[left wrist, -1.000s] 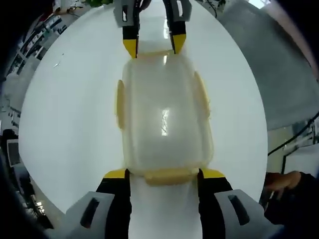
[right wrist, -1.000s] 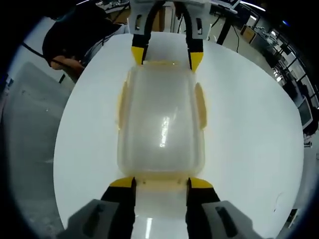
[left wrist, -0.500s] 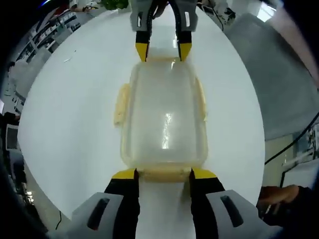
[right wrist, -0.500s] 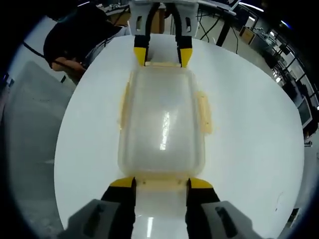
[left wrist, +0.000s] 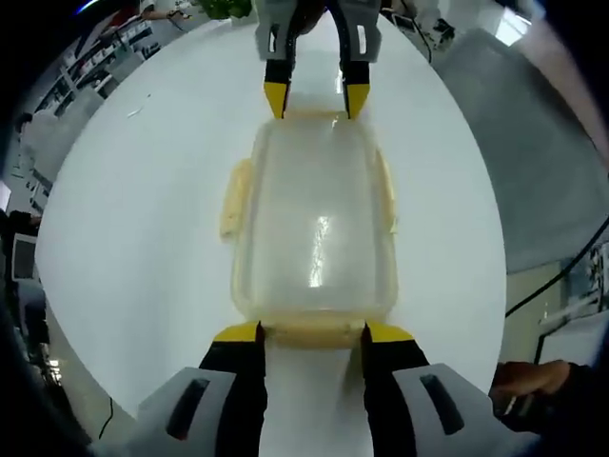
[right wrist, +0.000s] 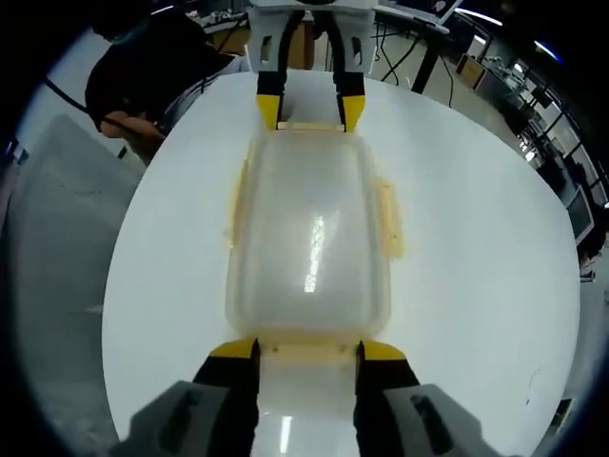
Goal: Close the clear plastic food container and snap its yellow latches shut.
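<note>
The clear plastic container (left wrist: 314, 224) lies lid-on in the middle of the round white table (left wrist: 143, 219), lengthwise between my two grippers. My left gripper (left wrist: 312, 333) has its yellow-tipped jaws against both ends of the near yellow end latch (left wrist: 312, 332). At the far end, my right gripper (left wrist: 316, 100) straddles the opposite latch. In the right gripper view the container (right wrist: 309, 238) shows from the other end, with my right gripper (right wrist: 307, 350) closed around its end latch (right wrist: 307, 353) and my left gripper (right wrist: 309, 112) beyond. One side latch (right wrist: 385, 217) sticks outward; the other side latch (right wrist: 235, 205) lies close to the wall.
A person in dark clothes (right wrist: 143, 86) stands past the table's edge, and a hand (left wrist: 533, 381) shows low right in the left gripper view. Grey floor (left wrist: 533, 143) surrounds the table. Office desks and cables (right wrist: 447, 48) lie further off.
My left gripper's jaws have narrowed onto the end latch. Both side latches flared out a second ago; now one lies closer to the container. The right gripper's jaws kept their width.
</note>
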The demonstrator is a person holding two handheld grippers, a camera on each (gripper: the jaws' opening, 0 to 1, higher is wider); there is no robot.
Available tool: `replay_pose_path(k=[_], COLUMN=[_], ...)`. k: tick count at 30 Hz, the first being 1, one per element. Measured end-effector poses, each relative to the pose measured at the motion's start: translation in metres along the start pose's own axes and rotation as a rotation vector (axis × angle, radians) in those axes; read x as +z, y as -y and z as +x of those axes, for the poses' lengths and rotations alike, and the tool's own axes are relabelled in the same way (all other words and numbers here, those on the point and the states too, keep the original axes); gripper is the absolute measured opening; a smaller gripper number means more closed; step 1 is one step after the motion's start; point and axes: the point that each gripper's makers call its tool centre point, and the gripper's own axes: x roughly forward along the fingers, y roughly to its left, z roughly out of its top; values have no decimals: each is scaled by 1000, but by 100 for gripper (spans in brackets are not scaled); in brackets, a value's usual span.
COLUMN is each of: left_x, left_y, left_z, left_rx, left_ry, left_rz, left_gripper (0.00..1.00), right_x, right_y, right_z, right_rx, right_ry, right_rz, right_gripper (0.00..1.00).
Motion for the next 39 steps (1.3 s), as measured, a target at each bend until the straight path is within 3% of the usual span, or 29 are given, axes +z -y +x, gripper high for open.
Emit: replay_pose_path(k=[6, 19, 28, 39], left_x=[2, 12, 30, 59], left_y=[4, -2, -9, -22], left_z=[-1, -30, -48, -58], left_rx=[-2, 25, 45, 57], left_ry=[-11, -15, 12, 33], left_rz=[3, 25, 35, 73], left_gripper=[37, 37, 37, 37], right_x=[1, 10, 8, -9], right_y=[-2, 2, 6, 15], right_z=[-8, -34, -58, -85], right_rx=[1, -39, -61, -95], right_ry=[-4, 46, 81, 81], right_rz=[-13, -4, -2, 10], right_gripper=[37, 37, 37, 37])
